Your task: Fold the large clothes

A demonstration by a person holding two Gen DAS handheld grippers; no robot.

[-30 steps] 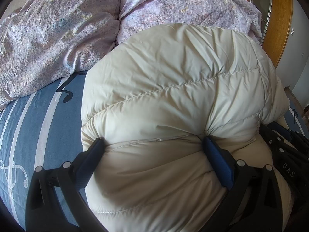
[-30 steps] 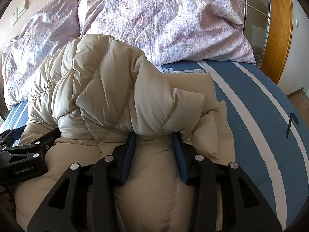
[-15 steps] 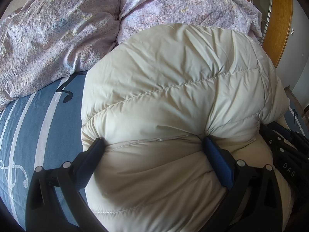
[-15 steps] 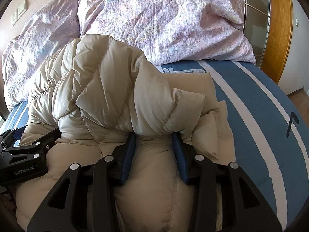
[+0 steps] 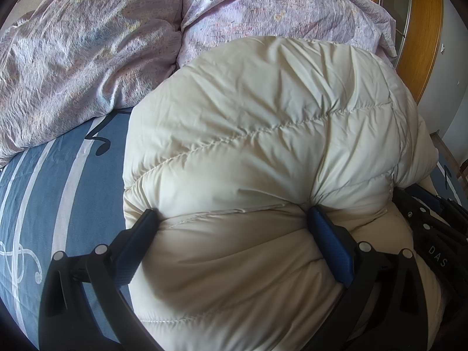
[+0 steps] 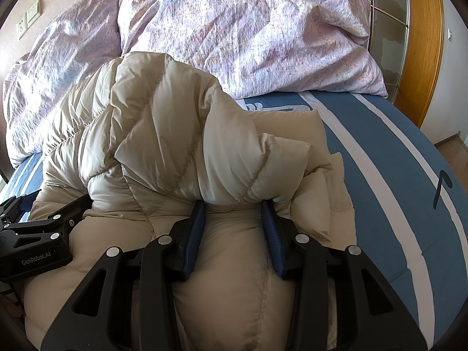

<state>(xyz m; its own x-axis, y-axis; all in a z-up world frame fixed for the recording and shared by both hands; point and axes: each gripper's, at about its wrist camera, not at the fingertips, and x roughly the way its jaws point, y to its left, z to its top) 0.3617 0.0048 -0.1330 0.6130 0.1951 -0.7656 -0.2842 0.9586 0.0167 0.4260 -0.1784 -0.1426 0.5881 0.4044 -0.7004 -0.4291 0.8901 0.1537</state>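
Note:
A cream quilted down jacket (image 5: pixel 263 134) lies bunched on the bed, also in the right wrist view (image 6: pixel 163 134). My left gripper (image 5: pixel 231 219) has its jaws spread wide around a thick puffed fold of the jacket, which fills the gap. My right gripper (image 6: pixel 234 207) is closed narrower on a thick fold at the jacket's right side. The left gripper's body (image 6: pixel 35 234) shows at the left of the right wrist view, and the right gripper's body (image 5: pixel 433 234) at the right of the left wrist view.
The bed has a blue sheet with white stripes (image 6: pixel 395 181), also visible in the left wrist view (image 5: pixel 58 190). A rumpled lilac duvet (image 6: pixel 248 35) is piled at the head of the bed (image 5: pixel 87 58). A wooden door frame (image 6: pixel 424 44) stands at the right.

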